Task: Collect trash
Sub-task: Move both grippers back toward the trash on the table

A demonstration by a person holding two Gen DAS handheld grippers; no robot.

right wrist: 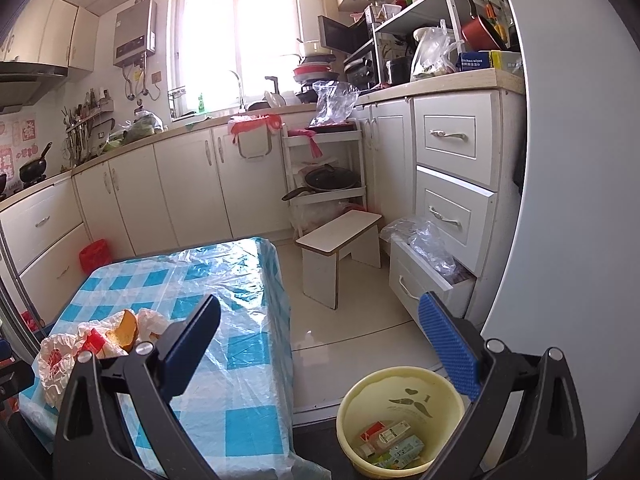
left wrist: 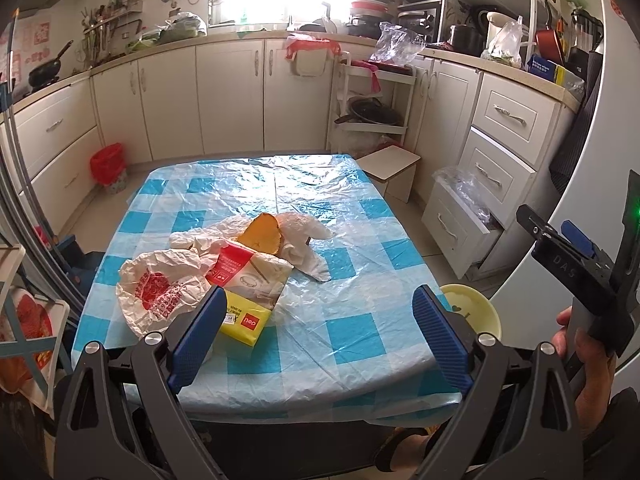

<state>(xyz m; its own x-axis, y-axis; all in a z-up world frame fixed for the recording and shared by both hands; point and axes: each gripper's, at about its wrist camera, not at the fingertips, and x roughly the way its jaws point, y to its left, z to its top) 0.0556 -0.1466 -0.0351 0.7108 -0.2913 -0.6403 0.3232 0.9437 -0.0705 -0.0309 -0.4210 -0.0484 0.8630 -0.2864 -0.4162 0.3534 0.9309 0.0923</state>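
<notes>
The left claw [left wrist: 316, 332] is hovering above the near edge of the table [left wrist: 360, 344] with its blue fingers [left wrist: 198, 336] standing wide apart and gripping nothing. The trash is lying just beyond the left finger: a yellow packet [left wrist: 244, 320] is touching the finger's tip, a red and white carton [left wrist: 250, 272] is lying on top of the packet, and a crumpled bag with red print [left wrist: 160, 292] is spreading to the left of the packet. Behind the carton, an orange piece of pumpkin [left wrist: 262, 236] is sitting in a white plastic bag [left wrist: 298, 240], near the middle of the table.

The right claw [right wrist: 320, 344] is hanging over the floor beside the table's right edge, its fingers also wide apart and empty. A yellow bin [right wrist: 400, 424] is standing on the floor right of the table, almost under the right finger [right wrist: 450, 348], with some small cartons [right wrist: 394, 442] lying inside it. The trash pile is lying on the table to the left of this claw, partly hidden behind its left finger.
</notes>
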